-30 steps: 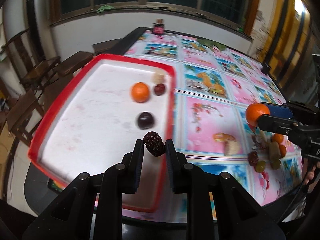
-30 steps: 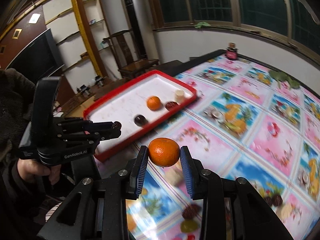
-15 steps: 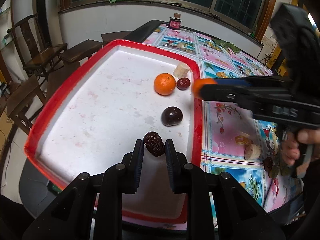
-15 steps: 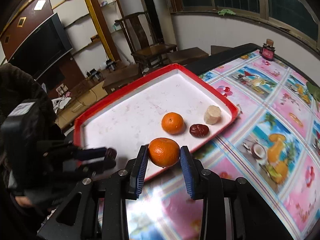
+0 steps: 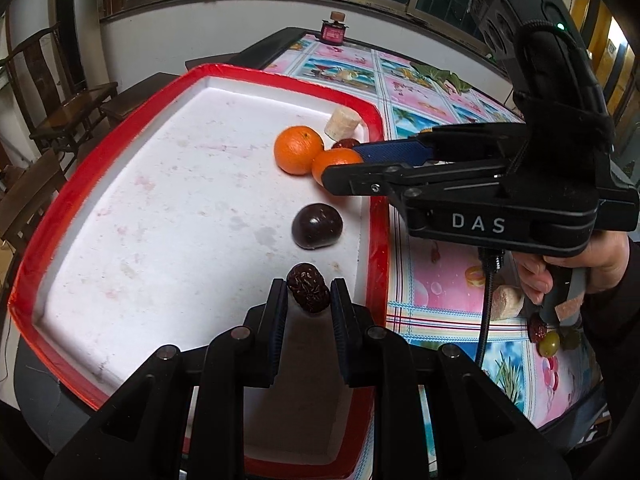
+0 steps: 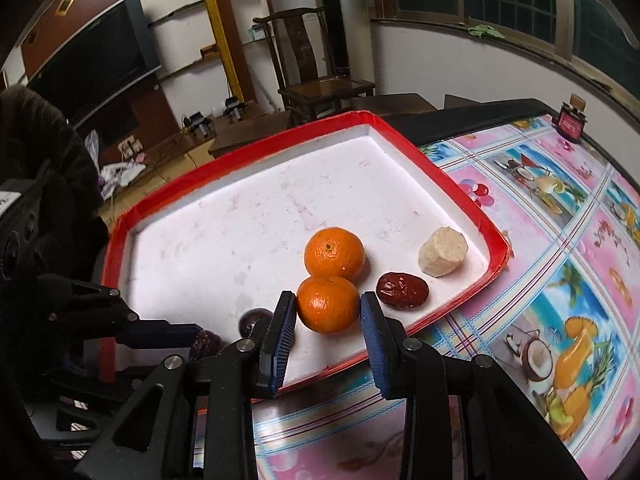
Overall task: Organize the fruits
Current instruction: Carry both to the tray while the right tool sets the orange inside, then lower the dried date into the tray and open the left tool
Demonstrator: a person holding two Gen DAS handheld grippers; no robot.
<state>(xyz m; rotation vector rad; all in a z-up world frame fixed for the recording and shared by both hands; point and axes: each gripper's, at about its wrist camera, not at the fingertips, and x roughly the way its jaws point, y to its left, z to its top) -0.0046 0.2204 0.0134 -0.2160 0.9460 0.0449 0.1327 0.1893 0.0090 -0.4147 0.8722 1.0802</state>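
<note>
My right gripper [image 6: 328, 312] clamps a tangerine [image 6: 328, 304] beside, maybe touching, its twin [image 6: 334, 254] near the tray's [image 6: 248, 152] right edge; my left gripper [image 5: 308, 294] pinches a wrinkled jujube [image 5: 309, 287].

Home living room: wooden chairs [image 6: 320, 76], wall television [image 6: 92, 64], shelves (cluttered), fruit-print tablecloth [image 6: 560, 240].

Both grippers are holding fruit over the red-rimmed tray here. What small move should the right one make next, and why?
Probably lower a touch and open. The right gripper clamps a small orange mandarin inside the red-rimmed white tray, right beside the loose mandarin lying there, so like sits with like. The left gripper holds a wrinkled dark-red date nearer the tray's near edge, apart from that spot.
</note>
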